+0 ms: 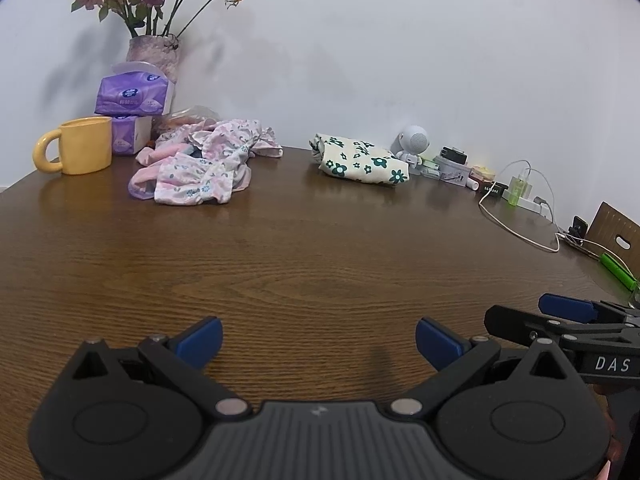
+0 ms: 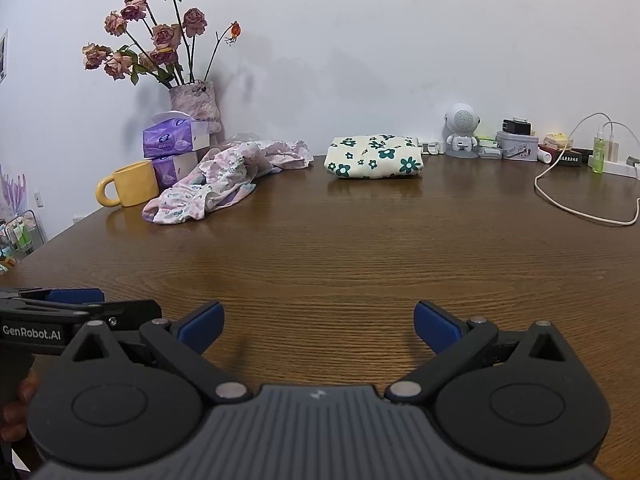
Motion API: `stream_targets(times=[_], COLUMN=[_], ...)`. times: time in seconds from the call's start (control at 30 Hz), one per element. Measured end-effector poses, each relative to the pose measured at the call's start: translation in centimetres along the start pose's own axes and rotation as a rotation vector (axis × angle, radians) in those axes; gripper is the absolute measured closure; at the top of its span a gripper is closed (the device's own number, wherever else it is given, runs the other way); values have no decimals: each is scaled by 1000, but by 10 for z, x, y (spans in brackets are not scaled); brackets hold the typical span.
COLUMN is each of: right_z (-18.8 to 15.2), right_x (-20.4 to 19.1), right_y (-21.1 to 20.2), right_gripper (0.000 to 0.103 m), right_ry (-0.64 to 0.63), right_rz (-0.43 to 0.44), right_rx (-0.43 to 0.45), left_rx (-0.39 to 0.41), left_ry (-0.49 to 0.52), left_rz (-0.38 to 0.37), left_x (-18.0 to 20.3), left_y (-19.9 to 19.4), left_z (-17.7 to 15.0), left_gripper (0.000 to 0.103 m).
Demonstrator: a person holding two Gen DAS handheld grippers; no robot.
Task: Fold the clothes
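Brown wood-grain bench [image 1: 320, 256] bare between and just ahead of both sets of fingers. Left gripper [image 1: 319, 340] spread wide, released, holding nothing; right gripper [image 2: 319, 326] likewise splayed and empty, close alongside. Well beyond the fingers, ahead and to the left: crumpled pink floral garment [image 1: 200, 164] in a heap beside a yellow mug [image 1: 82, 146]. Ahead and slightly right: folded cream cloth with green flowers [image 2: 374, 157], lying flat, apart from the heap.
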State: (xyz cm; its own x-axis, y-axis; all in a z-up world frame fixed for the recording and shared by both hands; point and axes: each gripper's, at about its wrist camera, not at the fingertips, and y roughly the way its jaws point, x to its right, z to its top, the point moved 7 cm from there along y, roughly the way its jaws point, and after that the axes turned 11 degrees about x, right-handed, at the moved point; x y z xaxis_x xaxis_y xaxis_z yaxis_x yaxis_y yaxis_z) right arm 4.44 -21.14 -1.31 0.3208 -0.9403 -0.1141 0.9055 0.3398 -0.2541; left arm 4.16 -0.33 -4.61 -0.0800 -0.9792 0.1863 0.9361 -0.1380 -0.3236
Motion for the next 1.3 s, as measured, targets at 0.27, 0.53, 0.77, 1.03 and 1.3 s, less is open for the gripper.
stream_targets(times=[0.27,0.53,0.77,1.03,1.3], right_z=[1,1,0,0,-1], right_x=[1,1,1,1,2], right_y=[0,0,0,1,1], right_gripper=[0,0,0,0,0], right_ry=[-1,0,0,2,2], right_rz=[1,0,-1,-3,-2], right_rx=[-1,-2,-1,-4,-7], left_rx=[0,5,8,6,6], left_ry=[-1,2,5,5,6], left_rz=[0,-3,-8,-6,-8], left_x=[0,0,1,2,3], left_y=[0,-1,-2,-2,-2], left_z=[0,0,-1,0,-1], left_gripper=[0,0,0,0,0])
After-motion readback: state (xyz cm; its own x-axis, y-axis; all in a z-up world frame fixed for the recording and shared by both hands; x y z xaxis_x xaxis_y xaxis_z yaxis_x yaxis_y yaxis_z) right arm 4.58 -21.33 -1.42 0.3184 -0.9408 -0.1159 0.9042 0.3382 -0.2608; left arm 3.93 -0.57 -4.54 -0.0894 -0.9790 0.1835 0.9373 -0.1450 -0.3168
